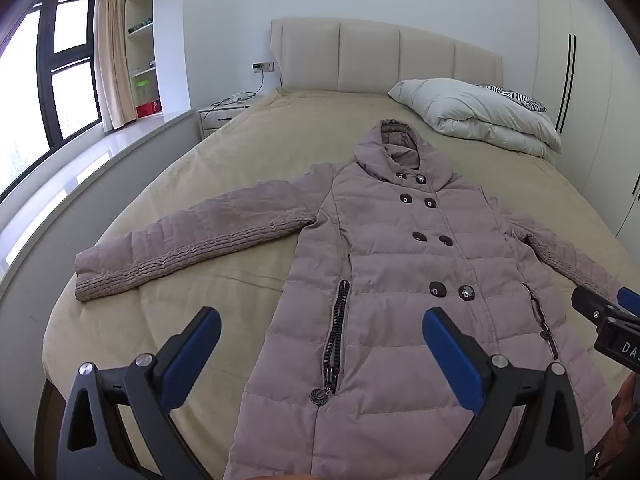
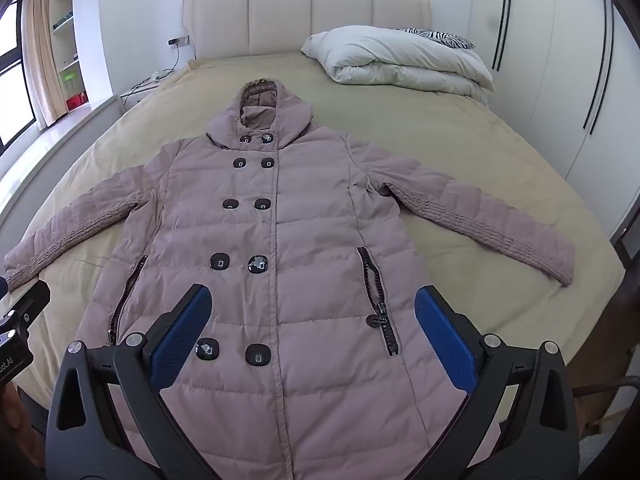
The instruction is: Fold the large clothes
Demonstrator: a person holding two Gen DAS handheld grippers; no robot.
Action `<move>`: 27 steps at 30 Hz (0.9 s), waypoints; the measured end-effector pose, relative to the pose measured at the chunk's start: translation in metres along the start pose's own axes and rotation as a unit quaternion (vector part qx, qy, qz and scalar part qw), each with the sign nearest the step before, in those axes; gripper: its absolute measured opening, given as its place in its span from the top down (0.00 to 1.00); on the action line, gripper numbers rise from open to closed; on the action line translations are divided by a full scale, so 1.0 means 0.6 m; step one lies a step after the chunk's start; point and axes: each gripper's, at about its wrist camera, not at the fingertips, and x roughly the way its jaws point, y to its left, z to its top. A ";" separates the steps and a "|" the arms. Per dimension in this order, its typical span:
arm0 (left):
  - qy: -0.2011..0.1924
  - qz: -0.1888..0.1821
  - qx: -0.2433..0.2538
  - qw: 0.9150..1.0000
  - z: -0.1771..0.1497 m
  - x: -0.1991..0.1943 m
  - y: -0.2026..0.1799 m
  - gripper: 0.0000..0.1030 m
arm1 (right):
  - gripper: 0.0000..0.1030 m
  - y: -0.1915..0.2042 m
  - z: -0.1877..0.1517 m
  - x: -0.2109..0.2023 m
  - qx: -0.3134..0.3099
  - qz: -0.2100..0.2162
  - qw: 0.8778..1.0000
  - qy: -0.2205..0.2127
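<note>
Both pairs of fingers stand wide apart and hold nothing: the left gripper (image 1: 322, 354) hovers over the coat's (image 1: 384, 280) lower left side, the right gripper (image 2: 312, 330) over its lower front. Front up and buttoned, the coat lies flat on the bed (image 1: 240, 148), its long axis running from hem near the grippers to hood (image 2: 266, 110) toward the headboard (image 2: 304, 20), sleeves spread sideways.

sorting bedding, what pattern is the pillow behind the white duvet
Black-and-white zebra stripes on the pillow, clearest in the right wrist view, behind the duvet.
</note>
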 end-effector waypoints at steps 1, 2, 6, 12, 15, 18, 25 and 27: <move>0.004 0.000 0.000 1.000 0.000 0.000 0.000 0.00 | 0.00 0.001 0.000 0.000 0.000 0.000 1.000 0.001; 0.006 0.000 0.000 1.000 0.000 0.001 0.000 0.00 | 0.00 0.001 0.000 0.000 0.000 0.000 1.000 0.001; 0.005 0.001 0.000 1.000 0.001 0.001 0.000 0.00 | 0.00 0.003 -0.001 0.001 -0.001 -0.001 1.000 0.000; 0.006 0.000 -0.001 1.000 0.000 0.001 0.000 0.00 | 0.00 0.002 -0.003 0.002 -0.001 -0.002 1.000 0.000; 0.007 0.000 0.000 1.000 0.000 0.001 0.000 0.00 | 0.00 0.003 -0.003 0.004 -0.001 -0.002 1.000 0.001; 0.008 0.000 -0.001 1.000 0.001 0.001 0.001 0.00 | 0.00 0.003 -0.004 0.005 -0.002 -0.003 1.000 0.001; 0.008 -0.001 -0.001 1.000 0.001 0.001 0.001 0.00 | 0.00 0.003 0.000 0.005 -0.003 -0.003 1.000 0.002; 0.008 -0.001 0.000 1.000 0.000 0.001 0.001 0.00 | 0.00 0.004 -0.005 0.006 -0.003 -0.003 1.000 0.002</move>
